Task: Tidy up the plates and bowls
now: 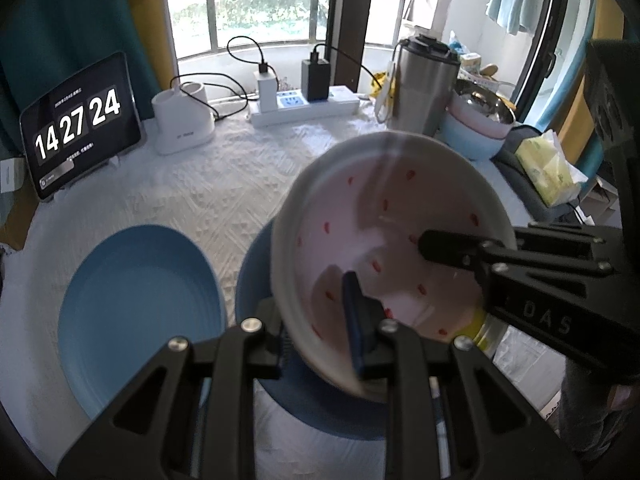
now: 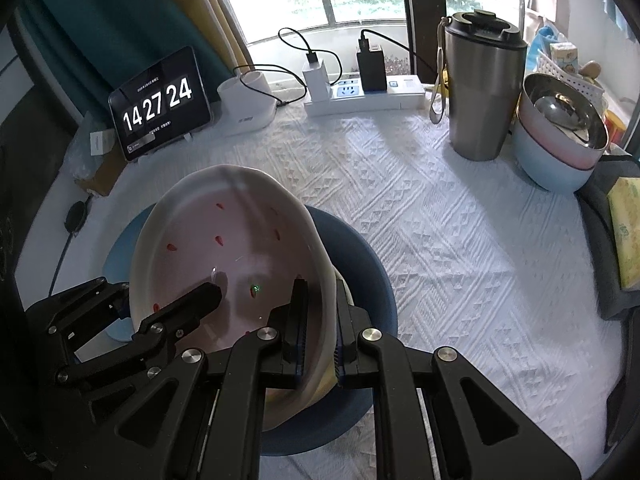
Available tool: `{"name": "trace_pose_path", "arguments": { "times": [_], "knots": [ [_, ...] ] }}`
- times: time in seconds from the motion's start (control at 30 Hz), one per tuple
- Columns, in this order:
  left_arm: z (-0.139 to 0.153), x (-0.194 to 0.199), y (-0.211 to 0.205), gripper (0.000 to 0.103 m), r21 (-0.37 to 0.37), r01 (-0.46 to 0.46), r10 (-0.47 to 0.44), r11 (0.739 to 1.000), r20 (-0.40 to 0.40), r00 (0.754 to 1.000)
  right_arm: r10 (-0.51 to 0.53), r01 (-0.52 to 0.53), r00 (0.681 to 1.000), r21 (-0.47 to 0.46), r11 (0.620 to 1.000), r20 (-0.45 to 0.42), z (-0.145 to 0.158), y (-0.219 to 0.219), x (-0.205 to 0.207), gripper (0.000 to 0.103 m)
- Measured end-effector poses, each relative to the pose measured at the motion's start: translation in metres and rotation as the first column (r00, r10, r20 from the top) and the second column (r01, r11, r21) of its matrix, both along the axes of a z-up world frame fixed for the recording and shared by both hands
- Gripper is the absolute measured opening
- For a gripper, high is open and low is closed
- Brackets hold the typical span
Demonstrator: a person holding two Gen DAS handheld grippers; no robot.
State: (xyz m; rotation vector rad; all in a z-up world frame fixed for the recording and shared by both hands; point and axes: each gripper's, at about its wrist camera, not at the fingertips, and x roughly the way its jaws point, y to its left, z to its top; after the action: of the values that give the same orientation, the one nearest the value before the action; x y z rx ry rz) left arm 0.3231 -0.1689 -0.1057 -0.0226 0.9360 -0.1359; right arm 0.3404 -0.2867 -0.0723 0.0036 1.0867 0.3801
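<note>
Both tools, left tool (image 1: 320, 320) and right tool (image 2: 318, 332), pinch the pink plate's (image 2: 240, 256) rim; lowering it level onto the dark blue plate (image 2: 368, 280) just beneath them seems best.

Speckled pink plate (image 1: 384, 216) (tilted) above blue plate (image 1: 256, 280)

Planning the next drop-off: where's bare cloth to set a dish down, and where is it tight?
Free: the wide patch of white tablecloth between the dark blue plate, steel tumbler and power strip. Smaller strip between the light blue plate and tablet clock. Crowded: the right edge, by the stacked bowls and tissue pack.
</note>
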Motion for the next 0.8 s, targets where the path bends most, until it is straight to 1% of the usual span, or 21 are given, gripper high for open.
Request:
{"name": "trace_pose_path", "arguments": {
  "times": [0.07,0.2,0.3,0.5,0.6,0.7,0.8],
  "knots": [
    [-0.002,-0.001,-0.001,0.023,0.003,0.002,-0.002,1.0,-0.004,1.0,-0.001,0.001,1.0,-0.005,1.0,-0.003,-0.002,0.0,-0.001,0.012],
    [-0.005,-0.003,-0.004,0.023,0.034,0.002,-0.002,0.999,0.004,1.0,0.002,-0.002,1.0,-0.01,1.0,-0.011,-0.005,0.001,-0.002,0.012],
    [-0.012,-0.001,-0.003,0.023,0.032,0.011,-0.01,0.999,-0.02,1.0,0.006,-0.007,1.0,-0.03,1.0,-0.02,-0.01,0.003,-0.001,0.013],
    [-0.012,-0.001,-0.005,0.023,0.038,0.015,-0.014,0.999,-0.024,1.0,0.006,-0.007,1.0,-0.037,0.999,-0.023,-0.013,0.003,-0.003,0.013],
    [-0.011,-0.004,-0.006,0.025,0.048,0.021,-0.02,0.999,-0.024,1.0,0.004,-0.006,0.999,-0.043,0.999,-0.042,-0.013,0.004,-0.004,0.015],
    [-0.011,-0.005,-0.006,0.025,0.04,0.021,-0.02,0.999,-0.028,0.999,-0.002,0.001,0.999,-0.039,0.999,-0.043,-0.013,0.003,-0.004,0.015],
    [-0.009,-0.006,-0.001,0.025,0.013,0.016,-0.015,1.0,-0.037,0.999,-0.009,0.008,0.999,-0.033,0.999,-0.048,-0.013,0.002,-0.003,0.015]
  ]
}}
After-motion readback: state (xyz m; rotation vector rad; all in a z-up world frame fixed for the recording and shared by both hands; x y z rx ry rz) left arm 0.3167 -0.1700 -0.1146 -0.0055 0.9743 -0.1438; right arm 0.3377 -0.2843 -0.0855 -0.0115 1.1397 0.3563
